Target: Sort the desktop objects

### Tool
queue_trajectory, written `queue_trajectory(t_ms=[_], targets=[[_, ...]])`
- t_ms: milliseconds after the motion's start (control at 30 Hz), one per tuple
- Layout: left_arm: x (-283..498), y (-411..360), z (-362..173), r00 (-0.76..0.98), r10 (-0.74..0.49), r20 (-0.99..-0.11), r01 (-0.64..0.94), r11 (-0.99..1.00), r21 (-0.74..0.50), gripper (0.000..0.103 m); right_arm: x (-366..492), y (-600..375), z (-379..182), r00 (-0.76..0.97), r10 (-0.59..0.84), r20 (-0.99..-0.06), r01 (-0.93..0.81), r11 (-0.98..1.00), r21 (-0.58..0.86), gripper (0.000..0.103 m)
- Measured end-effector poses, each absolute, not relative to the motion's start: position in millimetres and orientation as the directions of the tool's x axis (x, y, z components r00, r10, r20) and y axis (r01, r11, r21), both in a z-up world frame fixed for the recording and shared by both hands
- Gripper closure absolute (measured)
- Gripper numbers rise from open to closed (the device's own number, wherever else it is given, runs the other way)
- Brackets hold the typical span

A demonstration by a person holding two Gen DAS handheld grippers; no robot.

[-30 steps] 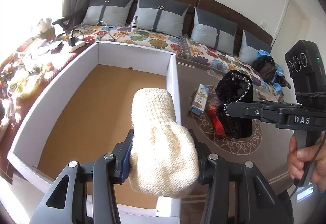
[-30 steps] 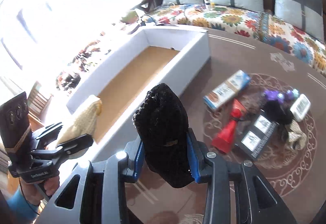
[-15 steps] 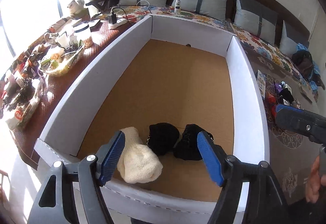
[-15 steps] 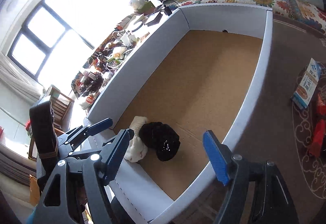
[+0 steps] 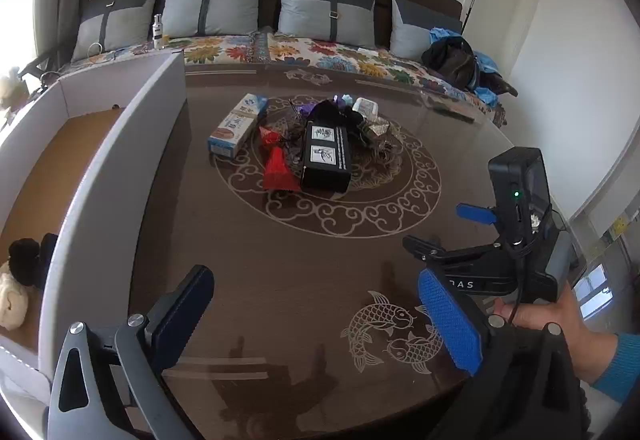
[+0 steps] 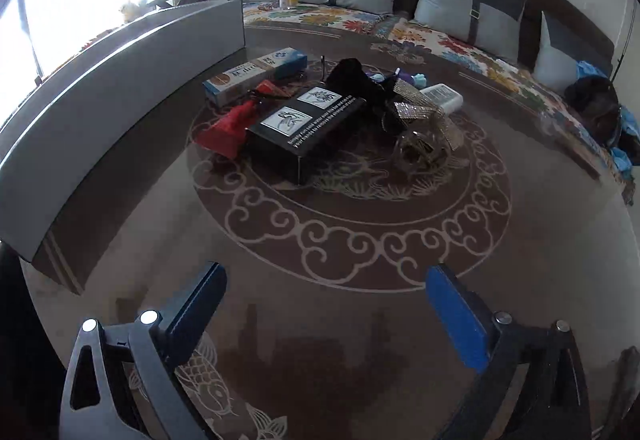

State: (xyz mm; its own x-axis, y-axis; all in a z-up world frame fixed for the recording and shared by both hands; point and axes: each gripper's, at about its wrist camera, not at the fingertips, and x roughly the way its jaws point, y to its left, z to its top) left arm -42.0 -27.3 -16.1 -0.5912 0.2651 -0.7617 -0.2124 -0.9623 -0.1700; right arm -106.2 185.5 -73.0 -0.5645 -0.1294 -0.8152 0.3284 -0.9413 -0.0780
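My left gripper (image 5: 316, 292) hangs over the brown table (image 5: 280, 252), its jaws opening wide with nothing between them. My right gripper (image 6: 326, 276) is also opening and empty; in the left wrist view the right gripper (image 5: 444, 228) sits at the right, held by a hand (image 5: 560, 320). A pile lies ahead on the table's round pattern: a black box (image 5: 326, 155) (image 6: 306, 123), a red pouch (image 5: 278, 167) (image 6: 228, 127), a long blue-and-orange carton (image 5: 238, 123) (image 6: 256, 73), dark cloth pieces and a small white container (image 6: 442, 95). In the white sorting box (image 5: 120, 167) at the left lie a cream knitted piece (image 5: 12, 300) and a black knitted piece (image 5: 24, 260).
A sofa with a flowered cover (image 5: 320, 51) and grey cushions runs behind the table. A small bottle (image 5: 158, 31) stands on it and a dark bag (image 5: 456, 61) lies at its right end. The sorting box wall (image 6: 120, 87) borders the table on the left.
Both grippers dropped their knitted pieces into the white box, opened wide, and swung right from over the box to over the table facing the pile.
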Motion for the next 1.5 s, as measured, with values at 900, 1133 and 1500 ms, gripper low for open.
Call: queue_trajectory(t_ms=[900,1133,1500], targets=[[-171.1,47.1,-101.8,-0.574,0.101,-0.812,-0.168,-0.986,-0.004,0.000,-135.1,245.9,-98.0,-0.575,-0.077,-0.815,0.155,-0.988,-0.016,0.000],[-171.4,47.6,-101.6,-0.574,0.101,-0.813,-0.168,-0.986,-0.004,0.000,-135.2,245.8,-98.0,-0.575,-0.077,-0.815,0.154,-0.988,-0.016,0.000],[-171.2,47.5,-101.4,-0.574,0.100,-0.813,-0.167,-0.986,-0.004,0.000,-135.3,246.2,-97.9,-0.575,-0.077,-0.815,0.154,-0.988,-0.016,0.000]])
